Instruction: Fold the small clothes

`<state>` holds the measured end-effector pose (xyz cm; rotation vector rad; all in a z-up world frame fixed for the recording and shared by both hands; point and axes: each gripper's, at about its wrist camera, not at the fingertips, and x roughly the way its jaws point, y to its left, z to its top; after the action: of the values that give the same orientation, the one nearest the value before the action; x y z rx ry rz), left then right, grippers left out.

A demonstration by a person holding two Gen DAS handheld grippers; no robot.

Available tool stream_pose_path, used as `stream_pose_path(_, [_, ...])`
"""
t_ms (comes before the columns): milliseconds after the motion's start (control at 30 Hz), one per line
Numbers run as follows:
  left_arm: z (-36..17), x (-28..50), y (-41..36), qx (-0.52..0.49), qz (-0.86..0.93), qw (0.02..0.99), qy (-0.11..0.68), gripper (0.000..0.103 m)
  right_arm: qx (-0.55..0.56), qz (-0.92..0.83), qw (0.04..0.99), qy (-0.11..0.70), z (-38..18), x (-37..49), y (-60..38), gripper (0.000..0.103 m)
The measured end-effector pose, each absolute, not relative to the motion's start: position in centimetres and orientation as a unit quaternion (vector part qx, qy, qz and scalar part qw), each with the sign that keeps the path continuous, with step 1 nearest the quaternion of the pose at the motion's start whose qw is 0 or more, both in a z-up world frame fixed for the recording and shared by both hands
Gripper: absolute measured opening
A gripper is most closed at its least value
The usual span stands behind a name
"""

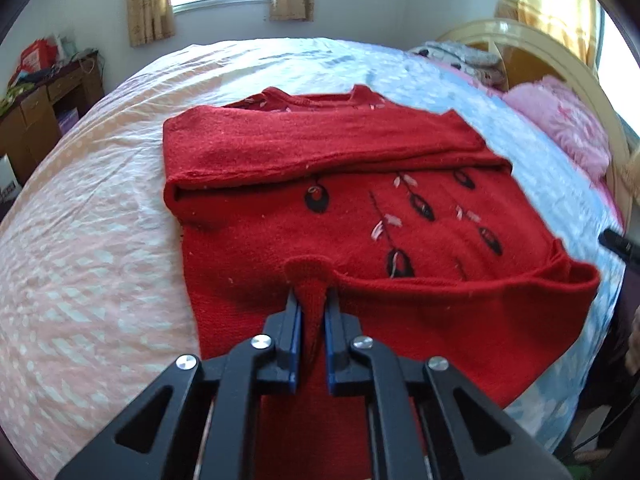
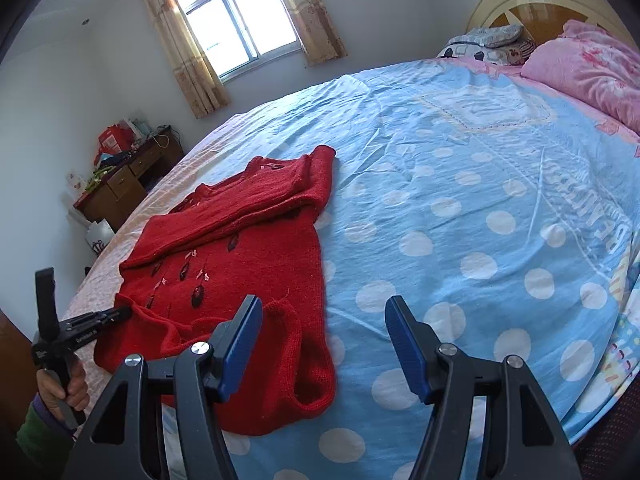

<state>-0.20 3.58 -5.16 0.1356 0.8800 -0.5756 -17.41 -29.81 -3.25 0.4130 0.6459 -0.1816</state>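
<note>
Sweater (image 1: pixel 360 216) hem pinched in left gripper (image 1: pixel 313 300); right gripper (image 2: pixel 324 320) gapes beside it.

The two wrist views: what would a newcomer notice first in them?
First the red sweater, lying partly folded on the bed, its sleeves laid across the chest. Then the left gripper, shut on a pinch of the near hem, while the right gripper hangs open above the blue dotted sheet beside it.

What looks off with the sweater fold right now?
Only the left gripper is shut on the red sweater, pinching its hem; the right gripper hangs open over the bedsheet. The hem is bunched and curled at the right corner, so the lift looks lopsided.
</note>
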Motion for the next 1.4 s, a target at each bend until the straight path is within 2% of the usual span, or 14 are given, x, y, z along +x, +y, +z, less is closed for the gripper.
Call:
stream_pose_path(133, [-4.1,-0.8,4.7,0.016,-0.292,0.867,0.402,0.008,0.173,-0.091,0.928,0.316,-3.2,-17.6,-29.3,0.065])
stream_pose_path(367, [-5.5,-0.2,4.1,0.03,-0.283,0.859,0.425,0.009,0.086,-0.05,0.932,0.349,-4.6,-15.0,-26.6,0.065])
stream_pose_path(533, [-5.8,-0.1,3.9,0.028,-0.282,0.858,0.429,0.015,0.046,-0.024,0.92,0.387,-7.2,-12.2,-25.2,0.063])
stream_pose_path(600, [-5.9,-0.1,3.9,0.028,-0.284,0.857,0.428,0.015,0.029,-0.019,0.92,0.39,-7.8,-11.7,-24.5,0.058])
stream_pose_path(633, [-5.9,-0.1,3.9,0.029,-0.285,0.858,0.427,0.016,0.018,-0.017,0.922,0.385,-7.8,-11.8,-24.1,0.052])
stream_pose_path(667, [-5.9,-0.1,3.9,0.03,-0.286,0.858,0.425,0.016,0.009,-0.016,0.923,0.385,-7.7,-11.8,-23.8,0.039])
stream_pose_path(700, [-6.0,-0.2,3.9,0.032,-0.287,0.86,0.421,0.015,-0.001,-0.015,0.922,0.388,-7.6,-11.9,-23.6,0.033])
stream_pose_path(733, [-6.0,-0.4,3.8,0.036,-0.287,0.862,0.416,0.014,-0.003,-0.013,0.92,0.391,-7.6,-11.9,-23.5,0.02])
stream_pose_path(767, [-6.0,-0.6,3.7,0.041,-0.288,0.865,0.409,0.011,-0.003,-0.01,0.918,0.396,-7.5,-11.9,-23.4,0.013])
stream_pose_path(867, [-5.8,-1.0,3.3,0.05,-0.282,0.869,0.404,0.009,0.016,-0.016,0.918,0.396,-6.6,-12.2,-23.6,0.011])
stream_pose_path(1067, [-3.1,-1.0,4.8,-0.002,-0.298,0.871,0.389,0.008,0.023,-0.015,0.933,0.36,-2.7,-12.9,-24.0,0.011])
stream_pose_path(1233, [-1.8,-1.0,5.6,-0.029,-0.299,0.876,0.376,0.008,0.012,-0.022,0.927,0.375,-3.3,-12.5,-24.0,0.012])
stream_pose_path(1333, [-1.3,-1.4,5.8,-0.037,-0.302,0.878,0.369,0.008,0.014,-0.035,0.912,0.408,-5.2,-12.5,-24.5,0.019])
stream_pose_path(1400, [-1.5,-1.4,5.8,-0.034,-0.297,0.88,0.368,0.008,0.007,-0.048,0.907,0.418,-5.8,-12.7,-24.8,0.021])
